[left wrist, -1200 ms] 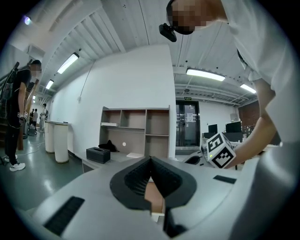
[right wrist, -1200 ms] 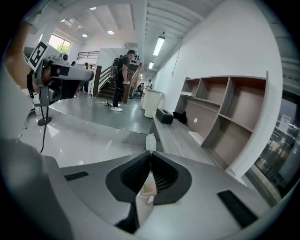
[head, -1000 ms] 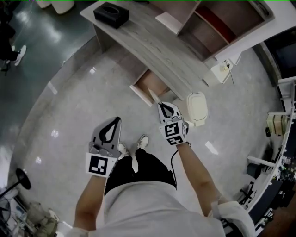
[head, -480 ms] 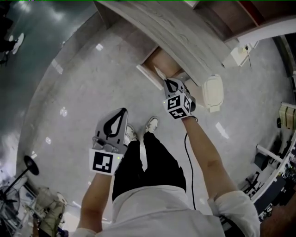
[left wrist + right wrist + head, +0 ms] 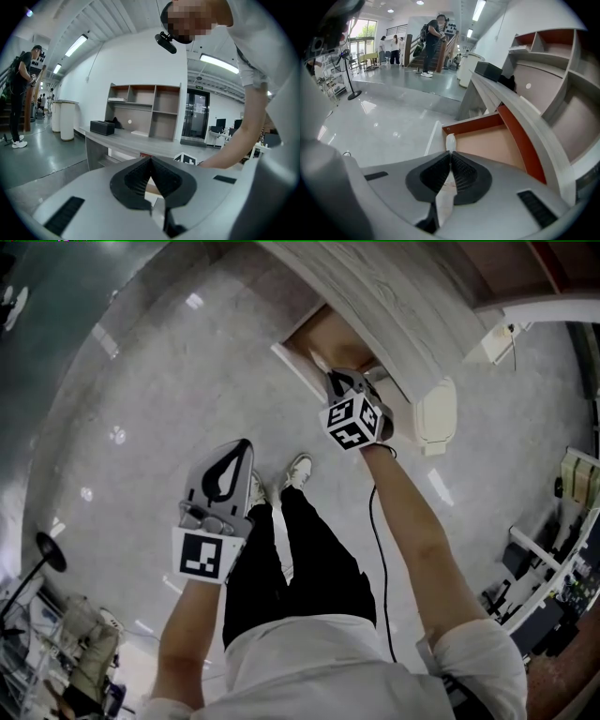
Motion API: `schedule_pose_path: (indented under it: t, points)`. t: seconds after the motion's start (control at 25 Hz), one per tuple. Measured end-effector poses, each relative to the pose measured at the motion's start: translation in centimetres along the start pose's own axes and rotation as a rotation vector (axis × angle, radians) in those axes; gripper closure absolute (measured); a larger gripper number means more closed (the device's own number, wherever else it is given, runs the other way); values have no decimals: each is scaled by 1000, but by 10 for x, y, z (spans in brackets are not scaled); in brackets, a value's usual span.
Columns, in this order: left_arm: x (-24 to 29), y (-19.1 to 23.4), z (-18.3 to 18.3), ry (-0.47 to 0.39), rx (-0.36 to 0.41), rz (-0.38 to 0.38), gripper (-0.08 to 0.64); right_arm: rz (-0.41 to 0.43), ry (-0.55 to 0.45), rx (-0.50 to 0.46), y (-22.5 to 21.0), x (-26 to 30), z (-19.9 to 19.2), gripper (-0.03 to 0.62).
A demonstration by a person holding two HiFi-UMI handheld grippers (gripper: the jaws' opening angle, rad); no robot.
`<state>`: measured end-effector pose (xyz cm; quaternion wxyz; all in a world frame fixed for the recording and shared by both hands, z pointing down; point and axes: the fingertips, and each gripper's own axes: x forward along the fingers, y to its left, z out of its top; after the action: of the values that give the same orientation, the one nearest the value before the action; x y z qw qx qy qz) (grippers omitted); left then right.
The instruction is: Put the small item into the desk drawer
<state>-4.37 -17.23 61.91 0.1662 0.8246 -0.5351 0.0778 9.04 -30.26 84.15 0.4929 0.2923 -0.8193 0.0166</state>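
Small item (image 5: 449, 143): white packet clamped in right hand-held gripper (image 5: 450, 155), tip by front of open drawer (image 5: 487, 143) | right gripper view shows drawer interior, head view mostly hides it | left hand-held gripper (image 5: 150, 161): jaws together, 7 o'clock of right.
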Motion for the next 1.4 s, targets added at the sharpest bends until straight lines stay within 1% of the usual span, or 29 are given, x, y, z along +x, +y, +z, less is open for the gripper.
schedule_pose_path:
  t: [0.28, 0.56, 0.8, 1.0, 1.04, 1.08, 1.12, 1.2, 1.32, 1.4]
  points:
    - [-5, -4, -15, 45, -19, 3, 541, 17, 71, -35, 4, 21, -3, 568]
    - [-6, 3, -20, 49, -36, 13, 541, 39, 116, -44, 8, 32, -3, 566]
    - [-10, 5, -24, 52, -49, 16, 541, 79, 130, -42, 14, 36, -3, 566]
    - [-13, 7, -26, 54, -51, 14, 541, 95, 137, -27, 18, 36, -4, 564]
    - [-13, 8, -26, 52, -52, 14, 541, 101, 136, -26, 20, 35, -4, 551]
    - [-14, 9, -26, 50, -53, 14, 541, 107, 134, -25, 22, 35, -3, 511]
    - [-14, 9, -26, 48, -54, 13, 541, 110, 129, -26, 24, 34, -3, 493]
    - [-15, 9, -27, 49, -59, 9, 541, 121, 117, -22, 29, 33, -1, 477]
    - [-21, 9, -28, 48, -62, 2, 541, 151, 103, -13, 41, 31, 1, 410]
    - [-24, 9, -29, 48, -60, -2, 541, 151, 98, -15, 46, 29, 1, 380]
